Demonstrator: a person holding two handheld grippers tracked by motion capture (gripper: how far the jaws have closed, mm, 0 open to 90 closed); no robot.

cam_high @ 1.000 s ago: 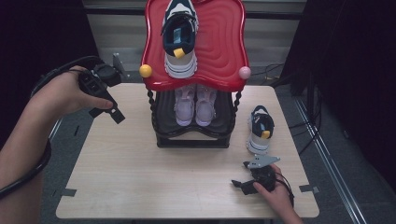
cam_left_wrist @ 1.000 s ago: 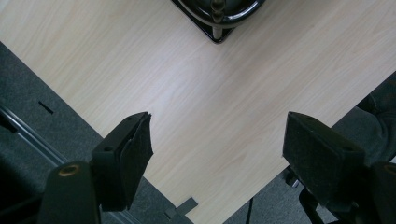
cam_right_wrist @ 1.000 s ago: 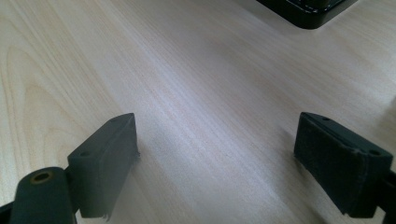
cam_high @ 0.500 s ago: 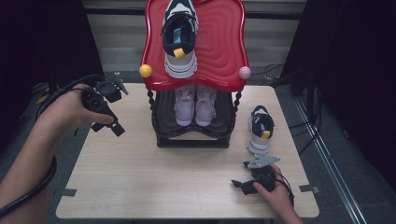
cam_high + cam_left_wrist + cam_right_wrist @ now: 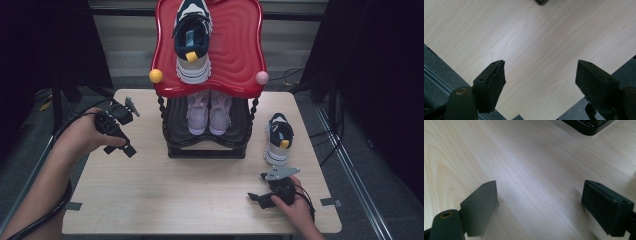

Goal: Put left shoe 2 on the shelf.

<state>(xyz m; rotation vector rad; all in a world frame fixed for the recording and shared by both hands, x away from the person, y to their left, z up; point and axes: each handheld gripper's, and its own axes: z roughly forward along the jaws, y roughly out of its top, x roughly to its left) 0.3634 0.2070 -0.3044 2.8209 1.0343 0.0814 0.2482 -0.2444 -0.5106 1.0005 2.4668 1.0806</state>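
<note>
A navy-and-white sneaker (image 5: 191, 40) lies on the red top shelf (image 5: 235, 55) of a shoe rack. A pair of lilac sneakers (image 5: 208, 111) sits on the rack's black lower shelf (image 5: 207, 145). A second navy-and-white sneaker (image 5: 278, 137) stands on the table right of the rack. My left gripper (image 5: 123, 145) hovers over the table's left side, jaws open with nothing between them (image 5: 540, 70). My right gripper (image 5: 257, 197) rests low at the front right, open, with bare wood between its jaws (image 5: 540, 192).
The light wooden table (image 5: 165, 200) has free room in front of the rack and on the left. A yellow knob (image 5: 156, 76) and a pink knob (image 5: 262, 77) stick out at the red shelf's corners. Dark curtains surround the table. Cables trail from both grippers.
The left hand has come down and toward the front of the table's left side, jaws still open. The right hand and the shoes have not moved.
</note>
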